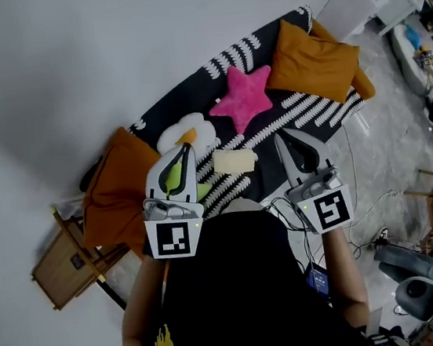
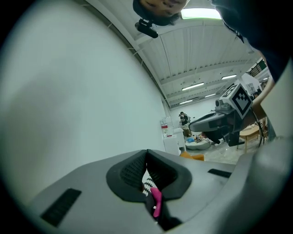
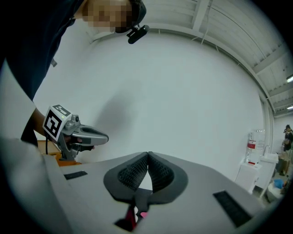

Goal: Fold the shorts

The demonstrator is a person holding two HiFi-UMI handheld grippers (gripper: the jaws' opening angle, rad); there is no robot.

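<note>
In the head view a pale yellow piece of cloth point(image 1: 235, 160) lies on a black mat with white marks point(image 1: 315, 108); I cannot tell whether it is the shorts. A lime green cloth point(image 1: 172, 180) shows under my left gripper point(image 1: 185, 147). That gripper is held above the mat, left of the yellow cloth, with its jaws shut on nothing point(image 2: 146, 151). My right gripper point(image 1: 279, 136) hangs right of the yellow cloth, also shut with nothing between the pads point(image 3: 148, 154). Both point level toward the white wall. Neither touches any cloth.
On the mat lie a pink star cushion point(image 1: 242, 97), a white flower cushion point(image 1: 187, 132) and orange cushions point(image 1: 316, 60) point(image 1: 116, 189). A wooden stool point(image 1: 66, 263) stands at the left. Cables point(image 1: 364, 212) and gear lie on the floor at the right.
</note>
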